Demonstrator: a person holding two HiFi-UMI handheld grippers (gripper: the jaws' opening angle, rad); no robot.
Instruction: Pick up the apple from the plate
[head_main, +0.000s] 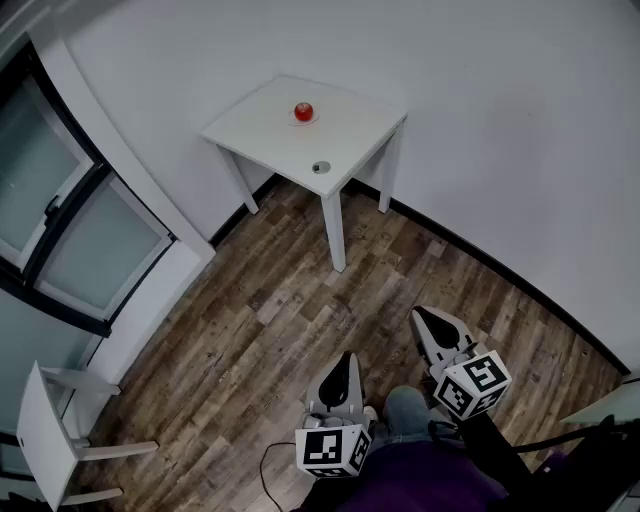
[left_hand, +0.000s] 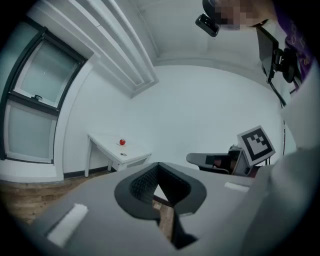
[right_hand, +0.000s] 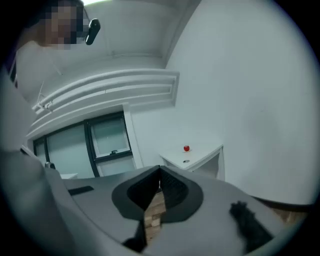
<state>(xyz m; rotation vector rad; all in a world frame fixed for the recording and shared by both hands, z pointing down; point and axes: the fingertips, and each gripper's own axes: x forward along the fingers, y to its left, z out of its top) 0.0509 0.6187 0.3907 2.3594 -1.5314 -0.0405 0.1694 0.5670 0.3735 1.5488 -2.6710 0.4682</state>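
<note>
A red apple (head_main: 303, 111) rests on a small plate (head_main: 313, 122) on a white square table (head_main: 265, 125) against the far wall. It shows small and distant in the left gripper view as the apple (left_hand: 122, 142) and in the right gripper view as the apple (right_hand: 186, 148). My left gripper (head_main: 346, 358) and right gripper (head_main: 424, 316) hang low near my body over the wooden floor, far from the table. Both have their jaws together with nothing between them. Both point roughly level toward the table.
A small round grey object (head_main: 320, 167) lies near the table's front corner. Tall glazed windows (head_main: 60, 220) line the left wall. A white chair (head_main: 50, 430) stands at the lower left. A dark cable (head_main: 268, 462) lies on the floor by my legs.
</note>
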